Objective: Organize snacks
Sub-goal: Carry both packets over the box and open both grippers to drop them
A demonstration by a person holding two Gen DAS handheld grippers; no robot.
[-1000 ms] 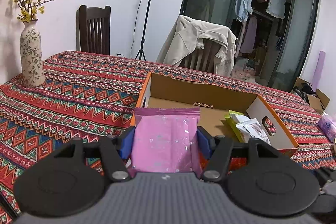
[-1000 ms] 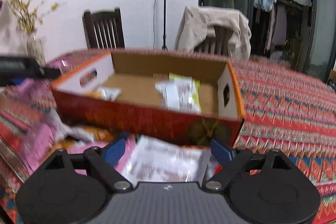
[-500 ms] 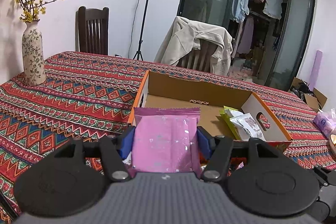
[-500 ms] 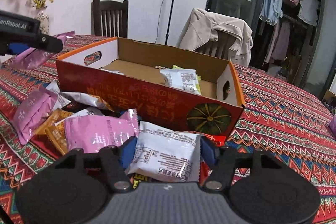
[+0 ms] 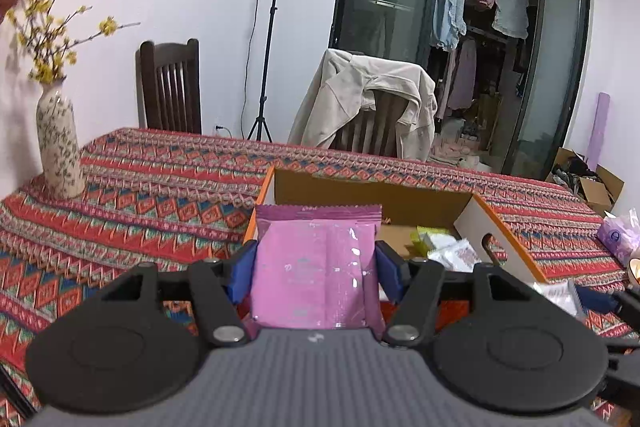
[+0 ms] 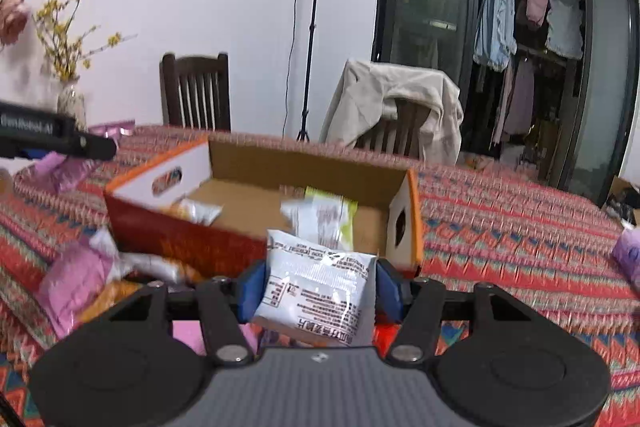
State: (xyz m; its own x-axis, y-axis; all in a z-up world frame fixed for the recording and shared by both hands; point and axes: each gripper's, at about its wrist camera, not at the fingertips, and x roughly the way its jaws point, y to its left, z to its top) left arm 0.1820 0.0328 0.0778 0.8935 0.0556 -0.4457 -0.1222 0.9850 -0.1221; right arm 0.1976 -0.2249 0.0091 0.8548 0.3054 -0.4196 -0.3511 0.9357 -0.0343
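My left gripper (image 5: 316,261) is shut on a pink snack packet (image 5: 316,275), held upright just before the near left corner of the open cardboard box (image 5: 360,189). My right gripper (image 6: 320,281) is shut on a white printed snack packet (image 6: 320,291), raised in front of the box's red front wall (image 6: 172,233). Inside the box lie a green-and-white packet (image 6: 326,215) and a small pale one (image 6: 196,213). Several loose packets (image 6: 76,279) lie on the cloth left of the right gripper. The left gripper's body (image 6: 60,143) shows at the far left of the right wrist view.
A patterned red tablecloth (image 5: 140,195) covers the table. A flowered vase (image 5: 58,143) stands at the far left corner. Behind the table are a dark wooden chair (image 5: 170,87), a chair draped with a beige jacket (image 5: 372,103) and a light stand (image 5: 266,39). A purple tissue pack (image 5: 618,239) lies at the right.
The right gripper's jaws closed on the white packet and lifted it off the pile in front of the box. The left gripper kept the pink packet and stayed nearly still.
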